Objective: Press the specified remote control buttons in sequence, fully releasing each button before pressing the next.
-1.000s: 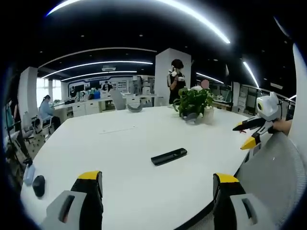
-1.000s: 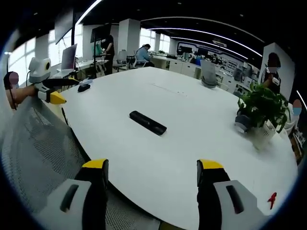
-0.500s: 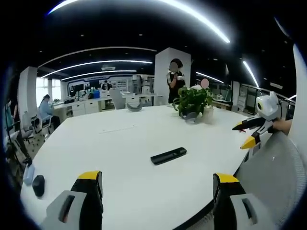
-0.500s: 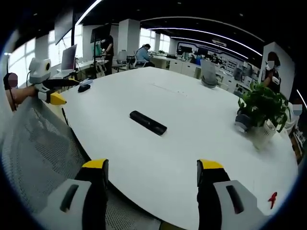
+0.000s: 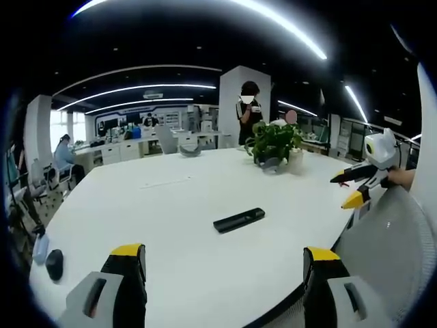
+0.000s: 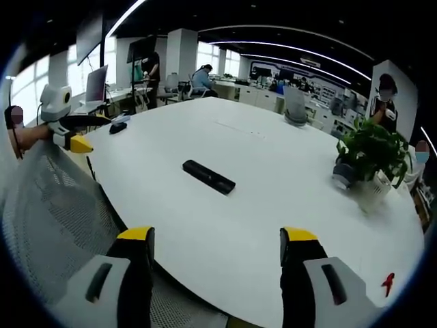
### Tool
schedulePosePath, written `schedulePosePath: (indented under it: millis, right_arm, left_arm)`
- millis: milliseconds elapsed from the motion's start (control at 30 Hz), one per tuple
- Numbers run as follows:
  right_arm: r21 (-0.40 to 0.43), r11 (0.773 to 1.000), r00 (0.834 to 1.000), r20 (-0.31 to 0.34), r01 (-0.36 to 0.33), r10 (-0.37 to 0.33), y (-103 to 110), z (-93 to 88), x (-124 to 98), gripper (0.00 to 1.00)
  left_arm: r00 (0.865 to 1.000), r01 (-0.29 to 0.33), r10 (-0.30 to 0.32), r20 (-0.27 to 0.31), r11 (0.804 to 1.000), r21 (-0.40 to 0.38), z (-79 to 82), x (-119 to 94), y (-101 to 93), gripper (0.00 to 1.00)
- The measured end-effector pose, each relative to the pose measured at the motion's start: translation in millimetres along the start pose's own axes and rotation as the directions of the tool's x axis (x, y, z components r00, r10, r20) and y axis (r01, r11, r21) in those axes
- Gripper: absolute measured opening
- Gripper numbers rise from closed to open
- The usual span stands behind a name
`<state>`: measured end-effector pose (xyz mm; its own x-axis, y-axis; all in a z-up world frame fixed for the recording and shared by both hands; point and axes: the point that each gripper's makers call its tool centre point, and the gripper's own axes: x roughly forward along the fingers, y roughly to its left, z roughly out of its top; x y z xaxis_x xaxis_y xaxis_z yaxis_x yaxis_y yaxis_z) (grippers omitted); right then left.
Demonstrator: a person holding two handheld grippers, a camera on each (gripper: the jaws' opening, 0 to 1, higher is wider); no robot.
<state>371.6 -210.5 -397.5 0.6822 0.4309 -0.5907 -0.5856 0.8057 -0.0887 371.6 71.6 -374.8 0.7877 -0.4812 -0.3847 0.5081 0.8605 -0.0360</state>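
A black remote control point(image 5: 239, 219) lies flat near the middle of the large white table point(image 5: 171, 205); the right gripper view shows the remote point(image 6: 209, 176) too. My left gripper point(image 5: 222, 277) hangs open over the table's near edge, well short of the remote, with nothing between its jaws. My right gripper point(image 6: 215, 263) is also open and empty above the table edge. In the left gripper view the right gripper point(image 5: 358, 186) comes in at the right. The left gripper point(image 6: 72, 131) shows at the left of the right gripper view.
A potted green plant point(image 5: 274, 145) stands on the far side of the table point(image 6: 287, 178), with the plant point(image 6: 372, 157) to the right in the right gripper view. A dark mouse point(image 5: 54, 264) lies at the table's left edge. A mesh chair back point(image 6: 54, 212) is close by. People stand and sit in the office behind.
Both views have shifted slightly, so the remote sits a little higher in each. The remote and the jaws have not changed.
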Motion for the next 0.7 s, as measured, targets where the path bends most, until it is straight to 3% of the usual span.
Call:
schedulePosePath:
  millis: [267, 367, 467, 567, 700]
  right_arm:
    - [-0.004, 1.000, 1.000, 0.000, 0.003, -0.003, -1, 0.4, 0, 0.77]
    - [-0.009, 1.000, 1.000, 0.000, 0.003, -0.003, -1, 1.2, 0, 0.76]
    - [-0.005, 1.000, 1.000, 0.002, 0.004, -0.004, -1, 1.4, 0, 0.77]
    - [-0.004, 1.000, 1.000, 0.005, 0.004, -0.004, -2, 1.9, 0, 0.77]
    - [-0.016, 1.000, 1.000, -0.006, 0.005, -0.005, -2, 0.3, 1, 0.78]
  left_arm:
    - [1.000, 0.006, -0.006, -0.010, 1.000, -0.001, -2.1, 0, -0.7, 1.00]
    - [0.998, 0.059, -0.059, 0.003, 0.996, -0.066, -0.6, 1, -7.8, 1.00]
    - [0.998, 0.066, -0.065, 0.009, 0.996, -0.053, 1.3, 0, -8.5, 1.00]
    - [0.993, 0.106, -0.107, -0.046, 0.994, -0.034, -5.9, 2, -14.9, 1.00]
    - [0.974, 0.165, -0.153, -0.166, 0.985, 0.059, -19.7, 6, -17.9, 1.00]
